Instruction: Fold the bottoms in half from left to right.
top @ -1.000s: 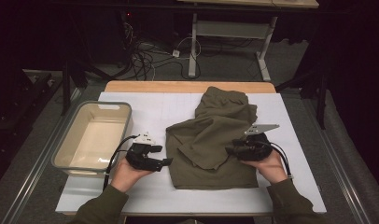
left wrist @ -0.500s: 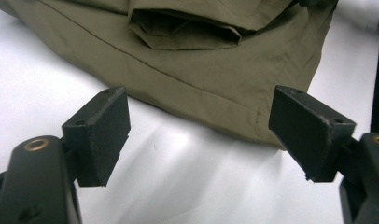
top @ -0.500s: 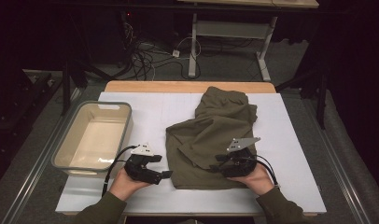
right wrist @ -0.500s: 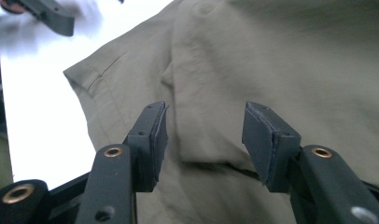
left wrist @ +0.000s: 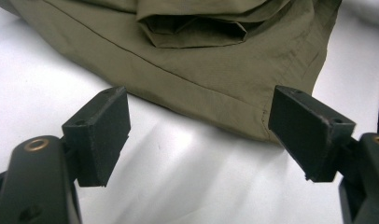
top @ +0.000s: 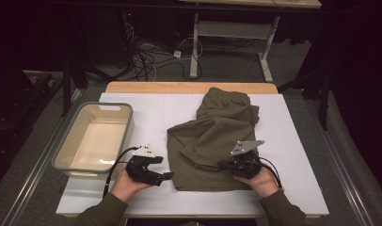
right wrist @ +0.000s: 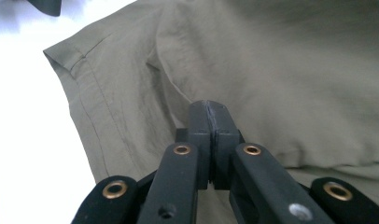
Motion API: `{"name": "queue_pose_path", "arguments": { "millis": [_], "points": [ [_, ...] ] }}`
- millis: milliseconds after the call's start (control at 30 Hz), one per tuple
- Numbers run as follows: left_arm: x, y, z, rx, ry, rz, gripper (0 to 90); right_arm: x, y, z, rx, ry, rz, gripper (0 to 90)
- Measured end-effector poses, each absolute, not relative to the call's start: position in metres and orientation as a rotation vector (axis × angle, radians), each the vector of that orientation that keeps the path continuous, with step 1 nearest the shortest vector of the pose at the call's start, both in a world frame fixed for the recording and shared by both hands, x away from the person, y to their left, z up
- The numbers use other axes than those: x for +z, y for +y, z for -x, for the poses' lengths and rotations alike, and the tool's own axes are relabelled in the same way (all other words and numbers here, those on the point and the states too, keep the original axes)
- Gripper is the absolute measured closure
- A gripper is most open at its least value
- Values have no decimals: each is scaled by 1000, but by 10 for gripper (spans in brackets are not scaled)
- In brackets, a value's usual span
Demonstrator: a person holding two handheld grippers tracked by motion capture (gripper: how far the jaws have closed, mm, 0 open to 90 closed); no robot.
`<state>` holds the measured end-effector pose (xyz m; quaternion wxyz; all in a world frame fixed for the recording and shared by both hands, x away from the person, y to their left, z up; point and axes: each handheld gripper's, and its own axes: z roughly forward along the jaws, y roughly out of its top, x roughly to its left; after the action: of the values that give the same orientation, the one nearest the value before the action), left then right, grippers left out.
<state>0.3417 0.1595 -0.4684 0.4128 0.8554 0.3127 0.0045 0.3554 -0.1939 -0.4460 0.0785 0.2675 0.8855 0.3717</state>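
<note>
While both hands sit at the near edge of the tabletop, the scene reads as follows.

Left gripper: the left gripper rests on the white tabletop near its near-left part, just left of the garment's near-left corner. Its jaws stand wide apart and have just been opening, with only bare tabletop between them. In the left gripper view the garment's hem lies just beyond the pads, not touched by them.

Right gripper: the right gripper lies over the near-right part of the garment. In the right gripper view its jaws are pressed together and have just been closing. The tips rest against the cloth; whether a fold is pinched between them I cannot tell.

Garment: the olive garment lies crumpled and partly folded on the tabletop, right of centre, running from near the near edge to the far edge. A hemmed corner points toward the left gripper.

Bin: a pale plastic bin stands at the left edge of the tabletop, well apart from the garment.

Beyond the far edge: cables lie on the floor beside a grey stand.
</note>
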Motion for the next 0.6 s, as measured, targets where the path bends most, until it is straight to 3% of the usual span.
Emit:
{"name": "queue_pose_path", "arguments": {
  "millis": [400, 600],
  "points": [
    [-467, 156, -340, 19, 770, -2142, 206, -431, -258, -339, 1131, 2502, -906, 900],
    [-464, 149, -341, 12, 732, -2142, 250, -431, -296, -330, 1115, 2421, -999, 900]
  ]
}}
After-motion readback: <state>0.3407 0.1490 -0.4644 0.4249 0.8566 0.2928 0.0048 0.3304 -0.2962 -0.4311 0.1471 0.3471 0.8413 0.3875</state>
